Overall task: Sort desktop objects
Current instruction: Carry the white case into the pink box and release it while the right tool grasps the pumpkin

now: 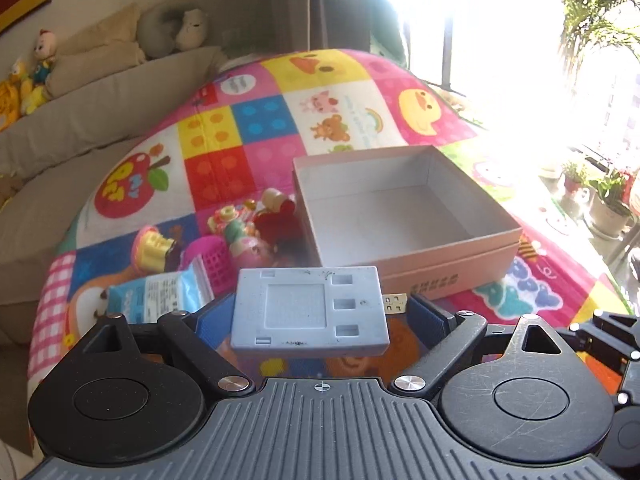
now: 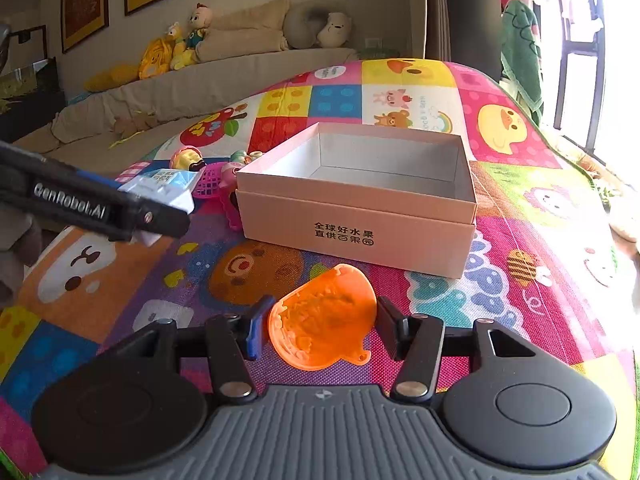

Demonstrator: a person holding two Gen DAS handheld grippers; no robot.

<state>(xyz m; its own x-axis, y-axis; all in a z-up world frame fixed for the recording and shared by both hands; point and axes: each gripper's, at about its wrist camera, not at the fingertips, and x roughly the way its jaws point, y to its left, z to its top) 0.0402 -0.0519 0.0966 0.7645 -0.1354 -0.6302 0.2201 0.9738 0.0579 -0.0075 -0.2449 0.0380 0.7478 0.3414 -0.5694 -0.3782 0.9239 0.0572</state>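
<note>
My left gripper (image 1: 316,312) is shut on a flat grey-blue plastic block (image 1: 310,310) and holds it above the mat, just in front of the open pink cardboard box (image 1: 452,276). My right gripper (image 2: 320,326) is shut on an orange plastic toy (image 2: 324,316), low over the mat in front of the same box (image 2: 360,232). The box looks empty inside. A pile of small toys (image 1: 248,228) and a blue-white snack packet (image 1: 160,292) lie left of the box. The left gripper's arm (image 2: 92,208) shows in the right wrist view at the left.
A colourful play mat (image 2: 520,184) covers the surface. A beige sofa (image 2: 200,80) with plush toys stands behind. A bright window and potted plants (image 1: 604,200) are at the right. The right gripper's edge (image 1: 612,340) shows at the far right.
</note>
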